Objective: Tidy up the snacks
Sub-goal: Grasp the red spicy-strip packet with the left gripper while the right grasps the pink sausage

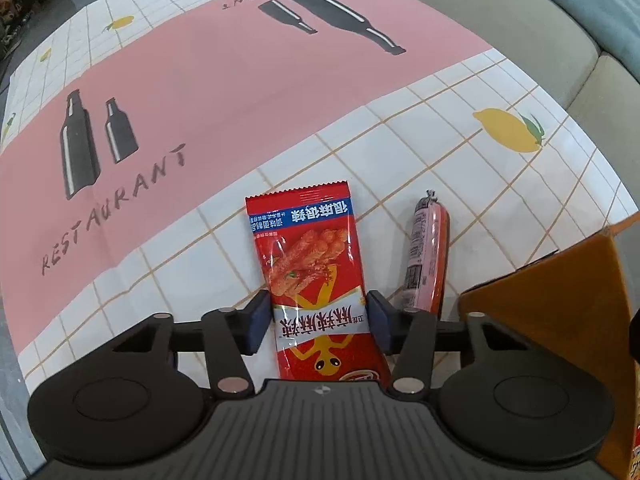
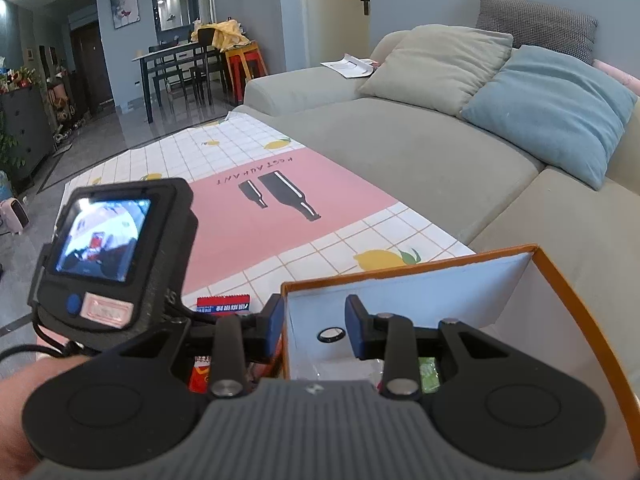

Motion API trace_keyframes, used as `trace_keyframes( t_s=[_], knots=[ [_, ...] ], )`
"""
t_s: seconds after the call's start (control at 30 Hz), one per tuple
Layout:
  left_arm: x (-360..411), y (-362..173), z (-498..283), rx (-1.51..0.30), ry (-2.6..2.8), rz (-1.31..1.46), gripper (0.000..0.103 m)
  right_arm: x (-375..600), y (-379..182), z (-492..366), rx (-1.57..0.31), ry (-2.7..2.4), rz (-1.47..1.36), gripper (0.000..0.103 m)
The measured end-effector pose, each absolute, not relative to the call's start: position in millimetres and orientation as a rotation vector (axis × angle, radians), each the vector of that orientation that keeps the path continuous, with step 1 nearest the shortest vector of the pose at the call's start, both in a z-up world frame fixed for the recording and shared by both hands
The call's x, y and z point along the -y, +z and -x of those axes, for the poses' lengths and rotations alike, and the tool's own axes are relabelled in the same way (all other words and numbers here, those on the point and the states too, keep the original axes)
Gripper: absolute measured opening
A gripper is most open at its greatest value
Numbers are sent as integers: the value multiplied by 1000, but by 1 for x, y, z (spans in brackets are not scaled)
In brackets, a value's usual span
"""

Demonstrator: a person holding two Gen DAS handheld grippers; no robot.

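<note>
Left gripper straddles the red snack packet, jaws spread.
Packet's long axis runs straight ahead; right gripper, also spread, straddles the box wall.

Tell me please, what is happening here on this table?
A person is sorting snacks with two hand-held tools. The left tool sits around a red snack packet lying on the tablecloth, with a sausage beside it. The right tool straddles the wall of an orange box, open and holding nothing.
</note>
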State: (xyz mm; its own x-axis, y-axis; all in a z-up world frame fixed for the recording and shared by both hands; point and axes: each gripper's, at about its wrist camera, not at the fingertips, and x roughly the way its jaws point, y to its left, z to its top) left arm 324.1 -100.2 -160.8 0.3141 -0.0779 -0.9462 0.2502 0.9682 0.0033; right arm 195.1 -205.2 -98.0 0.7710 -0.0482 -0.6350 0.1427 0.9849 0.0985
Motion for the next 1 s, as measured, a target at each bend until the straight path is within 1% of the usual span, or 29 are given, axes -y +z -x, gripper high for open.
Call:
trace_keyframes(
  t_s=[0.07,0.17,0.23,0.4,0.53,0.67,0.77,1.0],
  knots=[
    [93,-158,-319,-1227,-217,-167,52,203,-97,-194,-684,-101,-144,33],
    [81,-154,-314,-1211,-230,-151,42,196,-93,-191,-675,-95,-126,33],
    [68,-148,-309,-1196,-241,-116,39,191,-91,-188,-667,-84,-113,33],
    [35,-129,-296,-1136,-246,-60,38,168,-88,-184,-654,-28,-62,33],
    [6,-116,-288,-1092,-227,-28,38,140,-96,-189,-664,-10,11,33],
    [-16,-112,-283,-1053,-197,-32,38,111,-121,-202,-714,-72,125,31],
    [-29,-114,-280,-1052,-199,-19,38,101,-143,-215,-765,-134,148,31],
    [-40,-121,-274,-1045,-218,3,38,89,-177,-243,-840,-265,262,31]
  ],
)
